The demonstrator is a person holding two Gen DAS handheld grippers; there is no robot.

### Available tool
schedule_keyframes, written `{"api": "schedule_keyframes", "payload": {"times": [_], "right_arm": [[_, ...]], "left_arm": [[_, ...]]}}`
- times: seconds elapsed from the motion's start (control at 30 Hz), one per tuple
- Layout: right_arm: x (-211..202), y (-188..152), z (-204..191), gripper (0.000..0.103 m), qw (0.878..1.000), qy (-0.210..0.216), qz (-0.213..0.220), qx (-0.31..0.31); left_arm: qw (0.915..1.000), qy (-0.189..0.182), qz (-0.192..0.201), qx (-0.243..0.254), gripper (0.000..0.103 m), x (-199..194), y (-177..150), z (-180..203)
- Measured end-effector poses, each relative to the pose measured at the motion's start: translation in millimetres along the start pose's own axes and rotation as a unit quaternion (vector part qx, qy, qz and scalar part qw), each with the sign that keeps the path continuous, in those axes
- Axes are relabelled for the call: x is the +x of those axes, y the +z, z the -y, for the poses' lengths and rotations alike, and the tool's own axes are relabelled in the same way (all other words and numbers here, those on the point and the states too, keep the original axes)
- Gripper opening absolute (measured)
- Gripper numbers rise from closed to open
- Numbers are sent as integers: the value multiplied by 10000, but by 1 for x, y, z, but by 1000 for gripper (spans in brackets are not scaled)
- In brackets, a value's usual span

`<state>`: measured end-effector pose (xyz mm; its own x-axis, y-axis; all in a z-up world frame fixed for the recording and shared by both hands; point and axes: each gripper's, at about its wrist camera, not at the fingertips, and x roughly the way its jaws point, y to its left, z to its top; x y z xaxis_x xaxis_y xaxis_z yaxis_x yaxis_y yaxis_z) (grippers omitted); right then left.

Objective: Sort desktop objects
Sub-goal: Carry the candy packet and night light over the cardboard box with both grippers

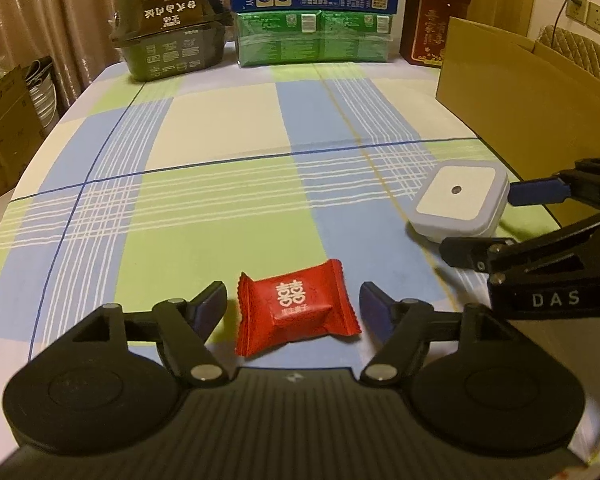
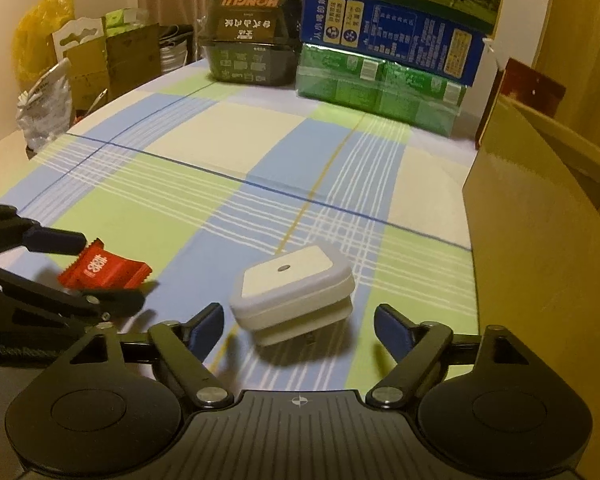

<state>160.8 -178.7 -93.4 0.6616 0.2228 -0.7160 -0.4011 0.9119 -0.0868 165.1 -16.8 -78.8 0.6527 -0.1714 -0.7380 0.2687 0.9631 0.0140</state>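
Cardboard box [image 2: 540, 240] stands open, contents unseen.

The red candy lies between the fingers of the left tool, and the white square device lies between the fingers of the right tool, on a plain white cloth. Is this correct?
Not quite: the cloth is checked in blue, green and cream, as the left wrist view shows. The red candy and white square device positions are right.

Cardboard box [image 2: 540, 264] walls right; tablecloth [image 1: 220, 128] ahead open.

left wrist: low, near | right wrist: same | shared: tablecloth [image 1: 228, 128]
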Motion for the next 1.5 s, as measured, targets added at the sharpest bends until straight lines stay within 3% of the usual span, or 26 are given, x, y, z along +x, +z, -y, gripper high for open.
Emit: {"api": "schedule_keyframes", "payload": {"times": [0.67, 0.97, 1.07, 1.27, 1.5], "right_arm": [[20, 14, 9, 81, 9998, -11, 206, -11], [26, 15, 10, 79, 9998, 26, 178, -3], [26, 14, 8, 69, 9999, 49, 149, -8], [22, 14, 7, 60, 9997, 39, 214, 64], [21, 14, 6, 59, 9998, 105, 171, 66]], "left_arm": [[9992, -118, -98, -371, 72, 7, 0, -7], [9994, -74, -84, -328, 43, 7, 2, -7], [9993, -163, -80, -328, 42, 7, 2, -7], [9991, -269, -84, -309, 41, 6, 3, -4], [9990, -281, -82, -324, 41, 6, 3, -5]]}}
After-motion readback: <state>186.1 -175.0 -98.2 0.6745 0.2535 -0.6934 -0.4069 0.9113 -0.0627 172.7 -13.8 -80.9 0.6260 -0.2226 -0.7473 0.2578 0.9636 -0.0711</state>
